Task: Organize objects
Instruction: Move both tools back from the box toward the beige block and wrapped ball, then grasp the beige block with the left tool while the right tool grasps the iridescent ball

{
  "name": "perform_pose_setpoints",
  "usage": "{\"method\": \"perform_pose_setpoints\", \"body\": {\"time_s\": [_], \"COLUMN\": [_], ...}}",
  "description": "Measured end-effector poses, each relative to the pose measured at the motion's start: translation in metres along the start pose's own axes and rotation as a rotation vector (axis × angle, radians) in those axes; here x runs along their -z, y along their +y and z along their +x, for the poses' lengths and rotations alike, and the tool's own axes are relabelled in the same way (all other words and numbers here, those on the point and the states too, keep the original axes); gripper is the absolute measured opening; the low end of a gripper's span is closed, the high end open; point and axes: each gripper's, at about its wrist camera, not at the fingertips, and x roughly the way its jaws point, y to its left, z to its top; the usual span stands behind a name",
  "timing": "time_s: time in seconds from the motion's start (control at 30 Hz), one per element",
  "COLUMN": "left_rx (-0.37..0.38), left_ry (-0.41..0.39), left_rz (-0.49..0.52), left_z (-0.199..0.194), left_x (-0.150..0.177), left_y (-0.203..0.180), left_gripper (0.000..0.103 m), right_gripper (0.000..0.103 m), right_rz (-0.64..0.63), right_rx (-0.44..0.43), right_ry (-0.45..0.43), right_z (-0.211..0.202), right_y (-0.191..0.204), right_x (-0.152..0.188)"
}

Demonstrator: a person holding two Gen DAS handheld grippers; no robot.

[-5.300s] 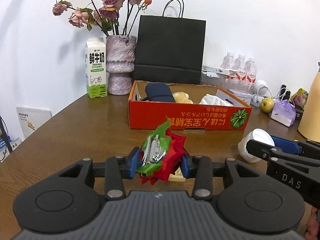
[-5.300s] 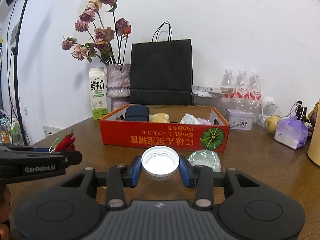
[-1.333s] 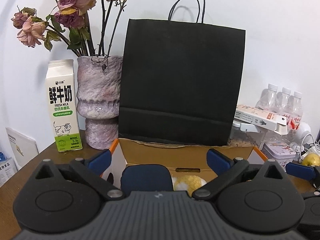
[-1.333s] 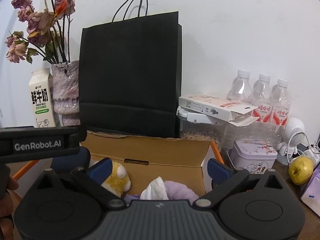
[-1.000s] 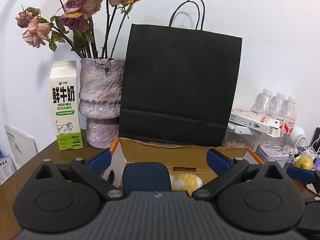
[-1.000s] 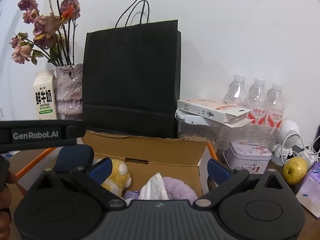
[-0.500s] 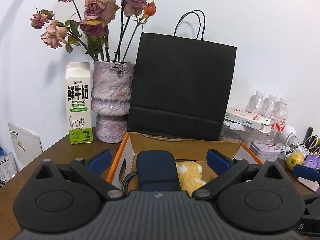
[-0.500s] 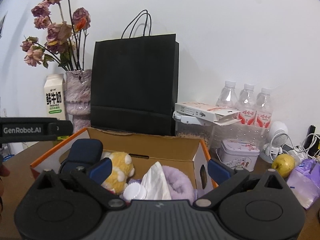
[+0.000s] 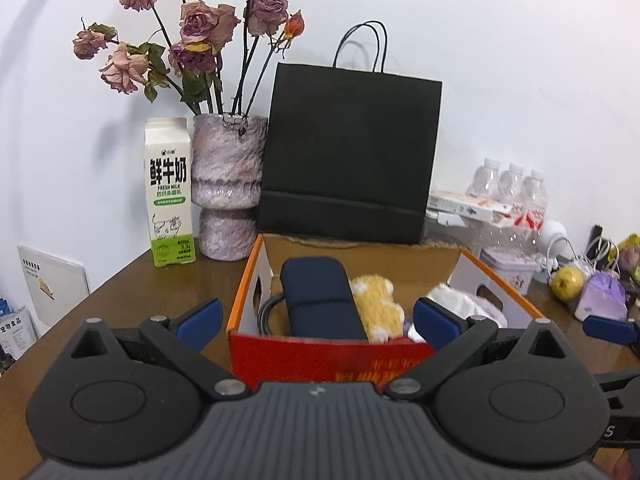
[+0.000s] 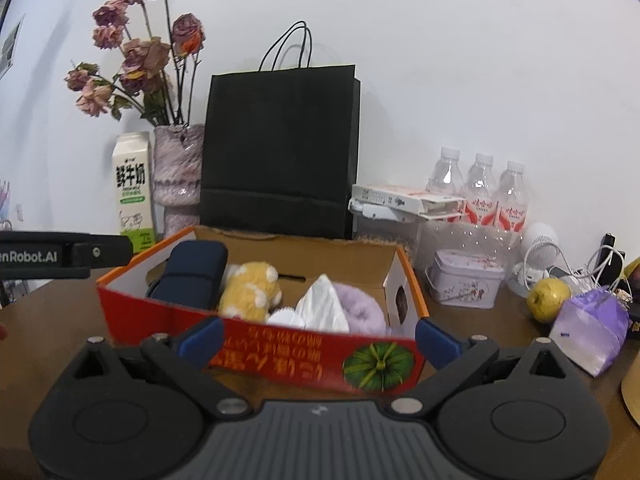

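Note:
A red cardboard box (image 9: 320,354) (image 10: 304,348) with orange rims stands on the brown table. It holds a dark blue case (image 9: 318,298) (image 10: 192,276), a yellow plush toy (image 9: 376,304) (image 10: 250,288), white tissue (image 10: 322,306), a white cap (image 10: 282,316) and a purple fluffy item (image 10: 362,308). My left gripper (image 9: 318,320) is open and empty, in front of the box's near wall. My right gripper (image 10: 318,338) is open and empty, also in front of the box.
Behind the box stand a black paper bag (image 9: 348,156), a vase of dried roses (image 9: 226,184) and a milk carton (image 9: 170,192). To the right are water bottles (image 10: 484,192), a tin (image 10: 466,282), a yellow-green fruit (image 10: 548,294) and a purple pouch (image 10: 592,326).
Both grippers have pulled back and lowered from over the box. The red snack packet and white cap held earlier are released; the cap lies in the box.

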Motion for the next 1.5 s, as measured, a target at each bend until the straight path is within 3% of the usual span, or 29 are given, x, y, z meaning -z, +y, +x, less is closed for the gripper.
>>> {"method": "perform_pose_setpoints", "body": {"time_s": [0.6,1.03,1.5], "left_rx": [0.051,0.092,0.065], "left_ry": [0.083,0.199,0.279], "left_rz": [0.081,0.107,0.107], "left_z": [-0.053,-0.081,-0.083], "left_x": [0.052,0.091,0.104], "left_y": [-0.003,0.006,0.009], "left_gripper": [0.103,0.103,0.103], "right_gripper": [0.102,0.102,0.102], "right_rz": [0.025,0.046,0.099], "right_rx": [-0.022,-0.013,0.025], "right_ry": [0.053,0.12,0.106], "right_z": [-0.058,-0.091,-0.111], "right_y": [0.009,0.014,0.003], "right_x": [0.043,0.083,0.092]}}
